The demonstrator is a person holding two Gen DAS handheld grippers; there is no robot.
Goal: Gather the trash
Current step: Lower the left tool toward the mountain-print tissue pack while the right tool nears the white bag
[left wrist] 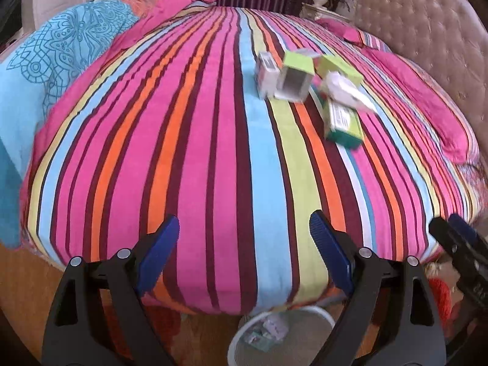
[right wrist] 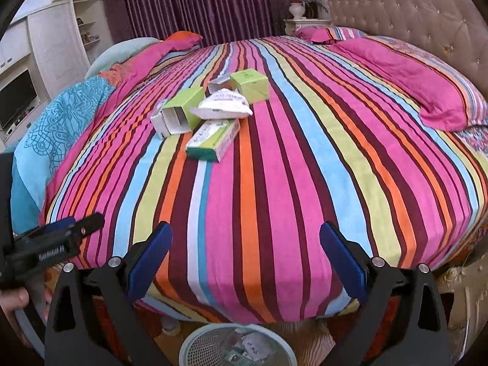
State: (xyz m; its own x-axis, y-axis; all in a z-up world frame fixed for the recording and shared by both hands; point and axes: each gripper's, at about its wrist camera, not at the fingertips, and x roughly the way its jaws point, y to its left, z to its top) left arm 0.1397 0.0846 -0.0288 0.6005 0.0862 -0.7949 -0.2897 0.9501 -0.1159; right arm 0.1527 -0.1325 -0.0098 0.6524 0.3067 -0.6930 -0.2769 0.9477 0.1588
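Boxes (right wrist: 213,140), five; one wrapper (right wrist: 222,106).

A bed (right wrist: 274,183) under a striped sheet (left wrist: 189,152) of pink, orange, blue, green and maroon fills both views. At 10 o'clock lies a blue quilt (right wrist: 61,116) with a dark line pattern, and just beside it a pink blanket (right wrist: 146,61). A pink pillow (right wrist: 411,82) lies at 2 o'clock, touching the tufted headboard (right wrist: 411,9). At 12 o'clock hangs a purple curtain (right wrist: 189,3); right of it a white vase (right wrist: 297,10) of red plumes stands on a nightstand (right wrist: 305,26). White shelves (right wrist: 61,36) and a dark screen (right wrist: 16,97) stand at 9 o'clock.
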